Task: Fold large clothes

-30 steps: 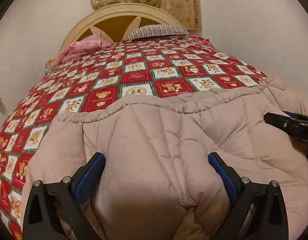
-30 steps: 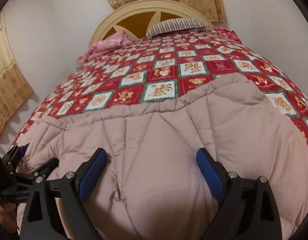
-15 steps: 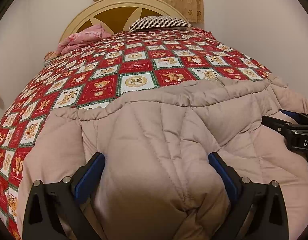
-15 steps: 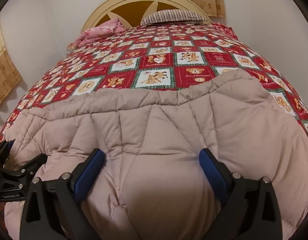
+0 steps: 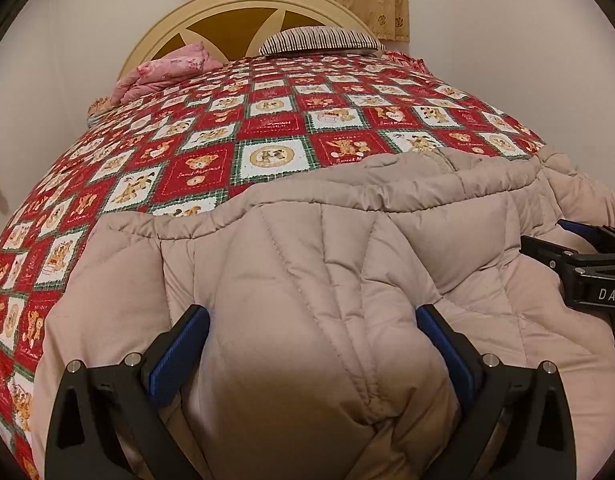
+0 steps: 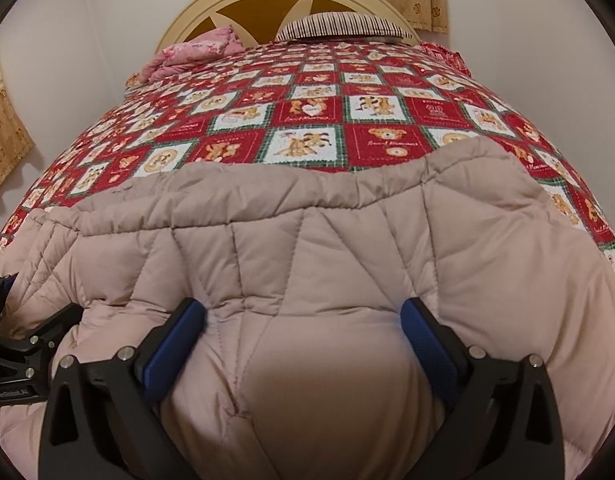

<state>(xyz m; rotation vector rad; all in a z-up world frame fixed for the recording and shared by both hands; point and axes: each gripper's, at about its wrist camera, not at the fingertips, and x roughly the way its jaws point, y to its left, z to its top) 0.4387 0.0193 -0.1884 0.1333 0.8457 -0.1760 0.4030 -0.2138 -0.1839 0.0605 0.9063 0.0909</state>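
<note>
The bed under its teddy-bear quilt stretches ahead of both jaws. On its near end lies the beige quilted coat, its far hem well ahead of the jaws. It looks puffy, soft and fairly light but bulky, likely to slump and slide, so it wants holding at a seam or edge fold. The left gripper and right gripper each have their jaws set wide with a thick bulge of coat between them; whether they truly pinch it I cannot tell. The coat's sleeves, collar and near edge are hidden below the jaws
</note>
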